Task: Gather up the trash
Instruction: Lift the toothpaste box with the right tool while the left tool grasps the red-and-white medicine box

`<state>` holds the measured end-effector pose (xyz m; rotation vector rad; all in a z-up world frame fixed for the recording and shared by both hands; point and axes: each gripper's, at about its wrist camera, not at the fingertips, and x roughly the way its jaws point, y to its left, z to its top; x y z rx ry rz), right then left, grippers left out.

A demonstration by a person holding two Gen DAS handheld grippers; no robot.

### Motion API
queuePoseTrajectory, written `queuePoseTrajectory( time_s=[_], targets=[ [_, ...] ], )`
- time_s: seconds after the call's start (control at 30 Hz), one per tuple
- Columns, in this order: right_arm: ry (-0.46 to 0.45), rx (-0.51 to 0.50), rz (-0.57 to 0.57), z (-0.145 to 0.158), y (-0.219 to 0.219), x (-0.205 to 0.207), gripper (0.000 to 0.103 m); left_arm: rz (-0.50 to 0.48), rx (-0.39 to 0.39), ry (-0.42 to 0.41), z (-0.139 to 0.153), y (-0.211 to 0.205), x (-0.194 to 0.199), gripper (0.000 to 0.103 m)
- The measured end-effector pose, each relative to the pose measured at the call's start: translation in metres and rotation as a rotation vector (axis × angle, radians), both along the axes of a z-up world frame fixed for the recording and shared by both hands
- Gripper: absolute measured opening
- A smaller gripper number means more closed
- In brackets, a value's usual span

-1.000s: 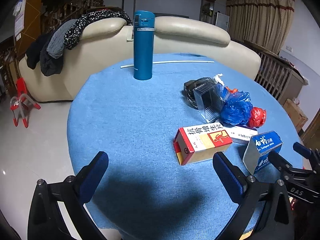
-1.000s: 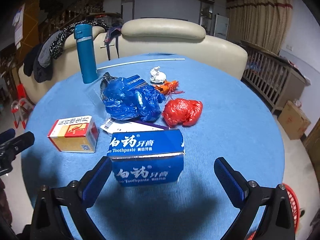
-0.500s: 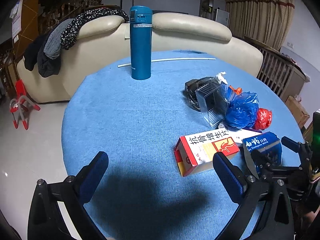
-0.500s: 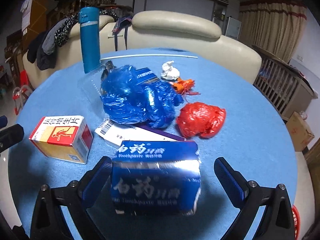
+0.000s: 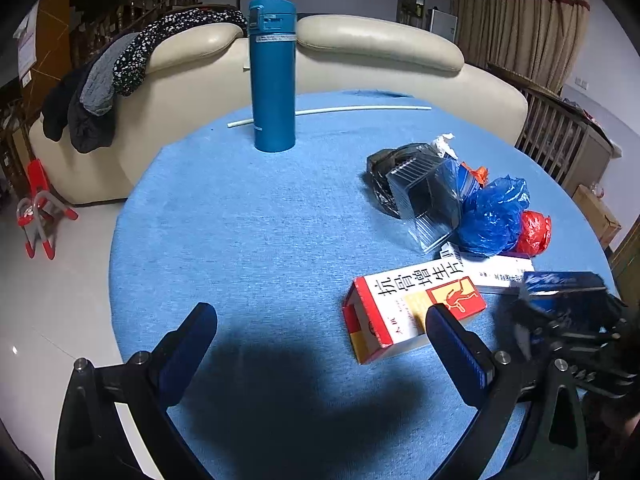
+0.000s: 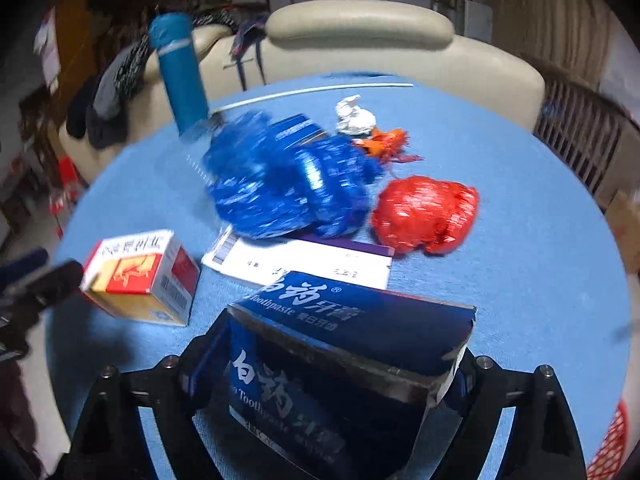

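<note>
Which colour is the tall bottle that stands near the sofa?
The tall bottle is teal blue; the left wrist view shows it best.

The left hand-held gripper [image 5: 320, 344] hangs with its fingers spread wide over the near edge of the blue-covered bench [image 5: 248, 232], gripping nothing. Taking the red-and-white medicine box [image 5: 412, 308] as landmark: it lies just beyond the right-side finger. Behind it sits a white flat carton [image 5: 496, 270], then a clear plastic container [image 5: 430, 202], a blue bag [image 5: 494, 216] and a red bag [image 5: 534, 232]. To its right the right hand-held gripper [image 5: 560, 320], blurred, clasps a blue toothpaste box [image 5: 560, 282]. Far behind stands a teal flask [image 5: 272, 76].
</note>
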<state>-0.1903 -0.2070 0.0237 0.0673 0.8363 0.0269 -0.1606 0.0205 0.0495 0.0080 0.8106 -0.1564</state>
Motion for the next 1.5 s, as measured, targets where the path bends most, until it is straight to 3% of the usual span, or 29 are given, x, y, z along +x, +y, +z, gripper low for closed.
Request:
queuePoseTrajectory(
  time_s=[0.13,0.43,0.57,0.67,0.77,0.97,1.1,1.23,1.37,1.4,1.5],
  targets=[
    [-0.033,0.06,-0.029,0.009,-0.022,-0.011,0.089,-0.028,0.003,0.007,-0.001,-0.012,0.003,0.103],
    [-0.09,0.091,-0.105,0.027,-0.052,-0.042,0.09,-0.072,0.032,0.015,0.002,-0.048,0.004,0.103],
    [-0.098,0.112,-0.119,0.033,-0.059,-0.057,0.09,-0.057,0.101,0.016,-0.002,-0.063,0.005,0.103],
    [-0.105,0.129,-0.121,0.033,-0.064,-0.065,0.09,-0.082,0.091,0.022,-0.005,-0.075,0.011,0.103],
    [-0.111,0.134,-0.121,0.033,-0.065,-0.07,0.09,-0.062,0.141,0.01,-0.003,-0.083,0.012,0.103],
    [-0.124,0.16,-0.152,0.032,-0.08,-0.088,0.09,-0.075,0.157,0.012,-0.004,-0.09,0.003,0.103],
    [-0.129,0.166,-0.154,0.032,-0.084,-0.093,0.09,-0.047,0.235,0.012,-0.015,-0.097,0.007,0.103],
    [-0.128,0.168,-0.156,0.032,-0.087,-0.096,0.09,0.007,0.156,0.018,-0.012,-0.081,0.007,0.103],
    [-0.125,0.173,-0.148,0.031,-0.086,-0.095,0.09,-0.008,0.138,0.05,-0.018,-0.079,0.013,0.103],
    [-0.125,0.175,-0.145,0.031,-0.086,-0.095,0.09,-0.014,0.12,0.058,-0.02,-0.078,0.015,0.088],
    [-0.13,0.176,-0.149,0.033,-0.087,-0.097,0.09,-0.029,0.071,0.078,-0.02,-0.076,0.017,0.083]
  ],
)
